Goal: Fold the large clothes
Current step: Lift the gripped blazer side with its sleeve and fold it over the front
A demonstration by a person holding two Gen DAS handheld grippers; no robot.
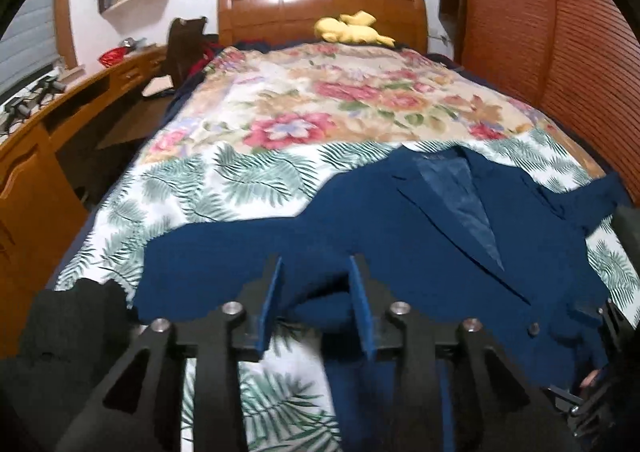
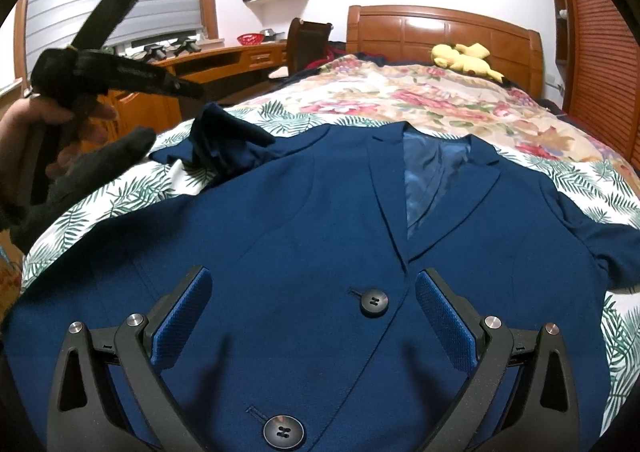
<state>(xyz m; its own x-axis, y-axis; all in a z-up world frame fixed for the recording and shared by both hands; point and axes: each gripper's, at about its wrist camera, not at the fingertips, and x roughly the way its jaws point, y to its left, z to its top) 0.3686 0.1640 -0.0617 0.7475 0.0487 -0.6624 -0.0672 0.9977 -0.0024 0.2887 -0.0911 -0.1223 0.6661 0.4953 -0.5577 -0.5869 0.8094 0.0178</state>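
My left tool (image 1: 316, 276) is partly open, nothing gripped, hovering over the blue jacket (image 1: 400, 236)'s sleeve. My right tool (image 2: 314, 292) is wide open above the jacket front, empty. The jacket lies flat on the bed (image 2: 120, 196), centre frame. Yellow plush toy (image 2: 466, 57) by the headboard upper right. Desk (image 1: 48, 140) left, clutter blurred. Jacket hem cut off at bottom.

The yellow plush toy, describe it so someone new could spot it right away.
Start at the bed's wooden headboard. Right at its foot, on the far end of the floral bedspread, lies the yellow plush toy. It is the only yellow, stuffed thing there; the navy jacket lies at the near end.
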